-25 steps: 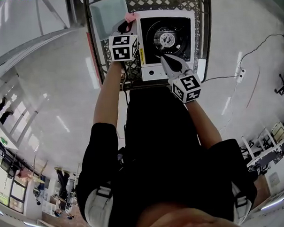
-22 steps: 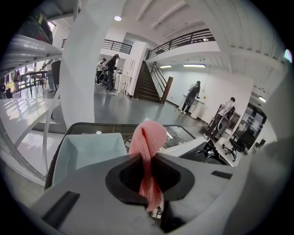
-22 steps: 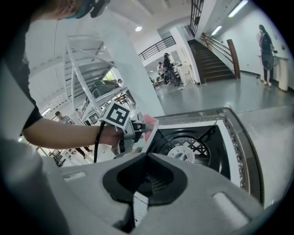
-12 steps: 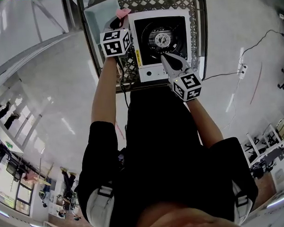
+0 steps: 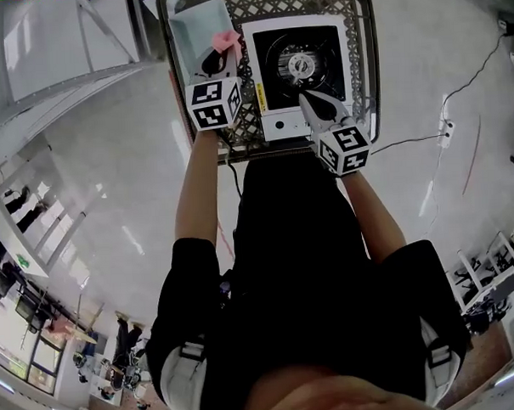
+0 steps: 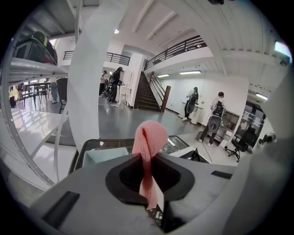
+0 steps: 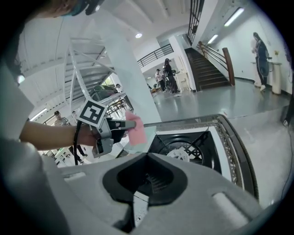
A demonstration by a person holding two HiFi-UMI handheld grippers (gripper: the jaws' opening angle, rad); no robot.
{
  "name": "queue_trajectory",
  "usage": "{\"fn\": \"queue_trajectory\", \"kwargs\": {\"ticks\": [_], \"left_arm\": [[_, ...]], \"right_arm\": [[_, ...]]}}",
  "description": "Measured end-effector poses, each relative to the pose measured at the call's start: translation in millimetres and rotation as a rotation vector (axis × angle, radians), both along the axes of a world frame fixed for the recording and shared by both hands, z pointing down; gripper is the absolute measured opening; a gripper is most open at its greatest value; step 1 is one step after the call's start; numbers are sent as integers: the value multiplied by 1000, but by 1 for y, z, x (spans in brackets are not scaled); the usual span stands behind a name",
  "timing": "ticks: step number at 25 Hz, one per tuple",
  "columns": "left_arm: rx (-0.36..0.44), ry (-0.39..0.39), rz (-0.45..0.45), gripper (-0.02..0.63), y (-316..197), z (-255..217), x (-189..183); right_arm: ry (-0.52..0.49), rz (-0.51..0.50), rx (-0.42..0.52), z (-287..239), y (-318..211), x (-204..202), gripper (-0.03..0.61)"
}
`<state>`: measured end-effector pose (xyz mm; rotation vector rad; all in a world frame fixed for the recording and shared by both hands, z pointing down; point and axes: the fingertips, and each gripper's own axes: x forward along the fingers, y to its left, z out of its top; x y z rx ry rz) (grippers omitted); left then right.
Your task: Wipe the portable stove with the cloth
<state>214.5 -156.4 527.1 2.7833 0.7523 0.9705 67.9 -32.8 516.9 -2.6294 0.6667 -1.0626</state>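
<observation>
Cloth [image 5: 224, 41], pink, hangs pinched in the left hand-held gripper [image 5: 219, 55] above the counter's [image 5: 237, 128] left side, just beside the stove [image 5: 300, 64]. Left gripper view: jaws clenched on a narrow fold. Right gripper view: right hand-held gripper [image 7: 146, 183] closed on nothing, facing the burner [image 7: 181, 156]; I'd brace the stove with it and spread the cloth flat.

Portable stove [image 5: 300, 66]: front right corner hidden under right gripper [image 5: 312, 100]; yellow side label [image 5: 260, 93] too small to read.
Cloth [image 5: 224, 41], left of stove: lower end hidden inside left gripper [image 5: 216, 55].
Mesh table [image 5: 362, 34]: edge beyond stove cut off by frame.
</observation>
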Motion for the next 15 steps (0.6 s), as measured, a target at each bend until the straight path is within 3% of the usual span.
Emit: {"fn": "queue_trajectory", "kwargs": {"ticks": [8,15], "left_arm": [[13,184,20,31,-9,-93,-76],[-33,298,40,31,-8,-151,-147]], "right_arm": [[142,90,-55,-56,-9,-17,3],[290,146,-95,-113,-15,-42,3]]}}
